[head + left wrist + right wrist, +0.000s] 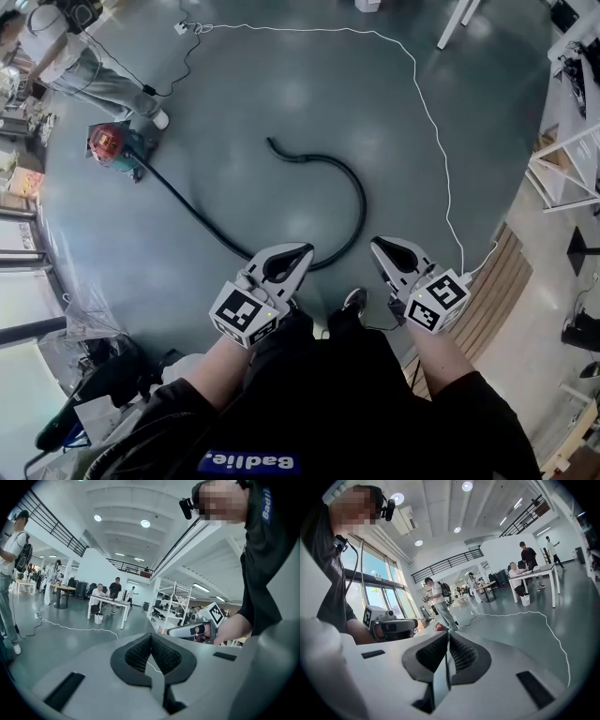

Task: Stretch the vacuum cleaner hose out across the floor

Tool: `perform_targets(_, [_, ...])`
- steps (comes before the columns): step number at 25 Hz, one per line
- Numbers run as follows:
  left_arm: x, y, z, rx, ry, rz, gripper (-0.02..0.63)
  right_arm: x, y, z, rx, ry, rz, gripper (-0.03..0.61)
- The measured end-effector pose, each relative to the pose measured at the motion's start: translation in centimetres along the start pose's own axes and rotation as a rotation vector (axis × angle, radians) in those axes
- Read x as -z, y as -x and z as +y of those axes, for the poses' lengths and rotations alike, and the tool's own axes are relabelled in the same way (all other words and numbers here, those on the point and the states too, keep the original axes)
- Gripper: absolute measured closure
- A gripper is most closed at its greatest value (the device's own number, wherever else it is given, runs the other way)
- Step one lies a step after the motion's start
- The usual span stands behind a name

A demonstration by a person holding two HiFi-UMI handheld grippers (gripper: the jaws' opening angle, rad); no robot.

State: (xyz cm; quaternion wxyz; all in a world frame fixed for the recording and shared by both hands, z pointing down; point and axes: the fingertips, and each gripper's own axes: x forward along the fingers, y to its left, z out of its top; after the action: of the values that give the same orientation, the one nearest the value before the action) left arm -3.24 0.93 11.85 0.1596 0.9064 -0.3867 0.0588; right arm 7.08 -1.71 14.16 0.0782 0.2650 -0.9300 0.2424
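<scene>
A black vacuum hose lies on the grey floor in a big hook shape. It runs from the red and teal vacuum cleaner at the left, passes under my grippers and curls back up to its free end. My left gripper is held above the hose's near bend, shut and empty. To its right, my right gripper is also shut with nothing in it. Both gripper views look out level across the hall with the jaws pressed together, the left gripper and the right gripper. The hose is in neither.
A thin white cable loops across the floor from the top to the right. A person stands by the vacuum cleaner. White shelving and wooden slats line the right; bags and gear sit at lower left.
</scene>
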Motion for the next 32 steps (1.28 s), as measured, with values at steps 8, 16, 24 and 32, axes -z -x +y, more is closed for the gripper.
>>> perform_targets(8, [2.8,3.1,4.8,0.076,-0.013,0.007,0.604,1.3,-5.5,0.6,0.156,-0.030,-0.022,0.574])
perform_targets(16, [6.2,2.1,7.1,0.068,0.009,0.059,0.604,2.6,-8.6,-1.6,0.157,-0.062,0.000,0.574])
perform_targets(24, [13.7,-5.8,7.1,0.042,0.020,0.127,0.604,7.2,-10.6,-11.2,0.091,-0.067,0.071,0.574])
perform_targets(32, [26.2,-12.0,11.3,0.074,0.042,0.176,0.604,14.9,-16.7,-20.7,0.107,-0.014,0.044,0.574])
